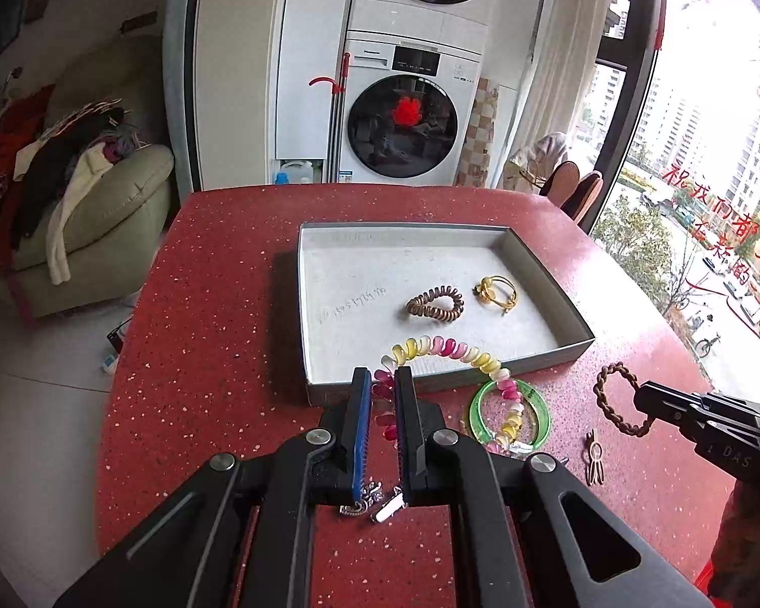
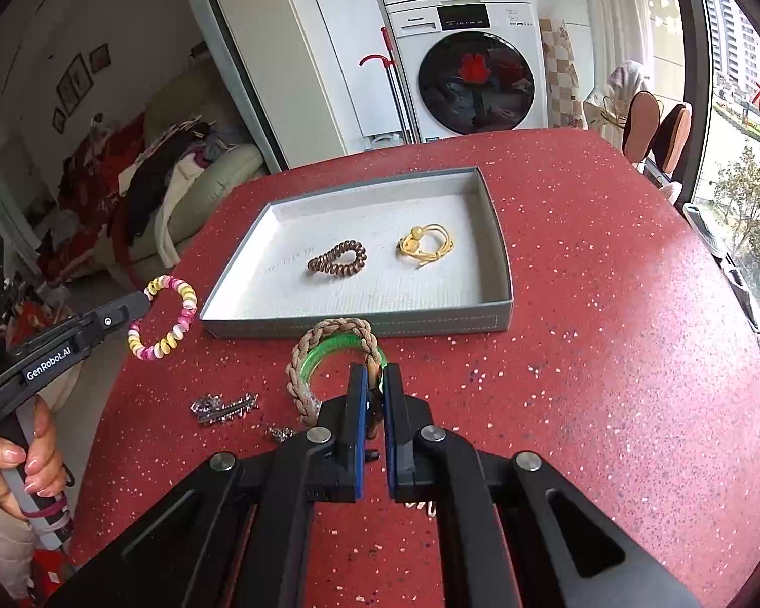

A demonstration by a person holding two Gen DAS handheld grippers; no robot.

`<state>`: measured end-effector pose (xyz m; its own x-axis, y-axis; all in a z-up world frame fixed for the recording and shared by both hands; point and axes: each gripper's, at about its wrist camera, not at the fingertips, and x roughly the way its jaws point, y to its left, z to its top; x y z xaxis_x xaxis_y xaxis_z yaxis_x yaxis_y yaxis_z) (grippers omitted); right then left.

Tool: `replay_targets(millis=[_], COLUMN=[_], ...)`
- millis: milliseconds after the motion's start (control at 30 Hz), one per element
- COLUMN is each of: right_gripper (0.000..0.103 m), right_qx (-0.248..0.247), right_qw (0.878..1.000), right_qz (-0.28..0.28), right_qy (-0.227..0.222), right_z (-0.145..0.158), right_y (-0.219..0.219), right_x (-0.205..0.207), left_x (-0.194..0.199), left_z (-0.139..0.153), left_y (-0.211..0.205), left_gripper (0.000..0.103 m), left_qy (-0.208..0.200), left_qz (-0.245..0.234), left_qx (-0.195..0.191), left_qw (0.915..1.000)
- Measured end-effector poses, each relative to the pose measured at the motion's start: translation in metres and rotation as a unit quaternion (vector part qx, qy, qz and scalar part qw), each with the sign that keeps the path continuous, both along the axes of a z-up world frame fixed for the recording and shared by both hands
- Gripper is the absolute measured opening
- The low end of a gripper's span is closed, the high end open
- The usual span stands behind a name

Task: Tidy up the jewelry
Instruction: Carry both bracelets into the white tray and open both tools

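Item one: pink-and-yellow spiral tie (image 1: 446, 349), clamped in your left tongs (image 1: 383, 380) and lifted at the near edge of the grey tray (image 1: 547, 273). Likely light, springy plastic coil; it will stretch and swing, so keep the grip across one section of coil, not the tip of a loop.

Item two: braided brown band (image 2: 329, 334), clamped in your right tongs (image 2: 375, 380), hanging over the green bangle (image 2: 329, 347). Soft cord by the look of it, limp, little risk of slipping.

Item three: green bangle, on the bench (image 2: 608, 304) before the tray. Appears rigid, smooth and probably slippery; take it across the rim.

Item four: glittery clips (image 2: 223, 408), flat on the bench. Small, hard, low-lying; pinch along the long sides.

Already in the tray: brown coil tie (image 2: 337, 256) and gold cord bracelet (image 2: 425, 245), lying apart.
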<state>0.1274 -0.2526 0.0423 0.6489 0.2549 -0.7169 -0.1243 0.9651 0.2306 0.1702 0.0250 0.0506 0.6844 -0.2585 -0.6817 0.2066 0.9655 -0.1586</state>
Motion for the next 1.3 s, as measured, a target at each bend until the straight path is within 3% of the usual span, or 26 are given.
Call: replay_targets(millis=[567, 933, 1300], right_gripper=[0.007, 0.006, 0.006], right_qx=[0.003, -0.002, -0.021], right_qw=[1.0, 0.999, 0.997], right_qz=[-0.005, -0.014, -0.02], right_qy=[0.009, 0.05, 0.074], right_z=[0.012, -0.032, -0.069], right_y=[-0.016, -0.01, -0.005], right_x=[0.122, 0.185, 0.198], left_x=[0.1, 0.155, 0.166], left_z=[0.007, -0.039, -0.077], left_y=[-0.035, -0.053, -0.07], left_gripper=[0.028, 0.028, 0.028], left_qy=[0.014, 0.043, 0.058], left_qz=[0.016, 0.034, 0.029], left_qx=[0.002, 0.047, 0.109], left_qw=[0.9998, 0.9974, 0.9919])
